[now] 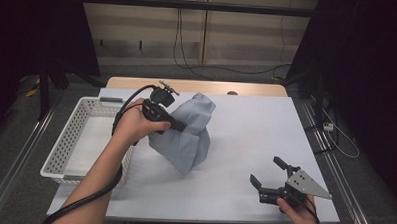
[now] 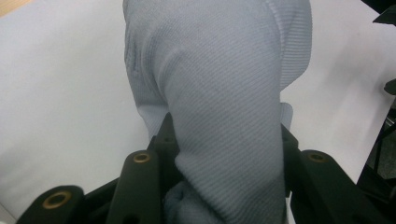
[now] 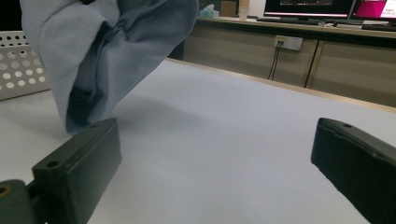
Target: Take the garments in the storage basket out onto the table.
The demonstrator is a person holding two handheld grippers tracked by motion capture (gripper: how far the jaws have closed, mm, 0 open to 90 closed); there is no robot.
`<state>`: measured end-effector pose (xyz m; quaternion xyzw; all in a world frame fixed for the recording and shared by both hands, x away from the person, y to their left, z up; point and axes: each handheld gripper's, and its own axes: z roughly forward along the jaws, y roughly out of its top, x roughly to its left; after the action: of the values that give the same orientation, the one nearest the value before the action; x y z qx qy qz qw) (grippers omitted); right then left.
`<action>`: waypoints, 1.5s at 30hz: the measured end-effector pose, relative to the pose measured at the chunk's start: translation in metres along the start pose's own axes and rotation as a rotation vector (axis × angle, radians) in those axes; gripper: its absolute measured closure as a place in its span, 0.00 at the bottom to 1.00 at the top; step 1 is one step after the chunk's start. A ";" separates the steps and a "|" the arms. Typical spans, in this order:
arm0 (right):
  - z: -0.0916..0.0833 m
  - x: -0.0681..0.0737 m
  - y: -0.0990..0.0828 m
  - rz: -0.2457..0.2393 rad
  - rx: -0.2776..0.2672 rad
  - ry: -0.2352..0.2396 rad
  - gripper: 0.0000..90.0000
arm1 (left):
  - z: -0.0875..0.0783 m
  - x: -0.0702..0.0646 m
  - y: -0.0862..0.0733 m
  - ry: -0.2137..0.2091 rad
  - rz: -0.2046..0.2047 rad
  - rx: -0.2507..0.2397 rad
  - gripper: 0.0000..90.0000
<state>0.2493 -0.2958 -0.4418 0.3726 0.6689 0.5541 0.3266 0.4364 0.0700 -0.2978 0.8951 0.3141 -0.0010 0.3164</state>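
The left gripper [image 1: 178, 125] has its fingers clamped on a thick fold of the pale blue knit garment [image 1: 188, 134], which hangs bunched over the white table [image 1: 256, 129], just beside the basket [image 1: 65, 152]. The cloth looks soft, light and limp, best taken by a gathered fold or hem. Its long axis runs roughly upright, drooping toward the table. The right gripper [image 1: 268, 175] rests near the table's front edge, fingers wide and empty

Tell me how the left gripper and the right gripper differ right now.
The left gripper is clamped on the pale blue cloth and holds it up off the table; the right gripper holds nothing. The left jaws are closed on a bunch of fabric; the right jaws stand wide open. The left is raised beside the white basket; the right sits low near the table's front edge. Both are black and hand-held.
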 end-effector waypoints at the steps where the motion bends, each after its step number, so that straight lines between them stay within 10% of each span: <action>1: 0.000 0.000 0.000 -0.001 0.001 0.000 0.01 | 0.001 0.000 0.000 -0.006 0.001 -0.002 0.65; 45: 0.002 0.001 -0.001 -0.010 0.013 0.005 0.01 | 0.045 -0.013 -0.005 -0.105 0.051 0.016 0.63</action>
<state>0.2502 -0.2938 -0.4428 0.3699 0.6754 0.5489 0.3253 0.4315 0.0402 -0.3340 0.9040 0.2740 -0.0425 0.3254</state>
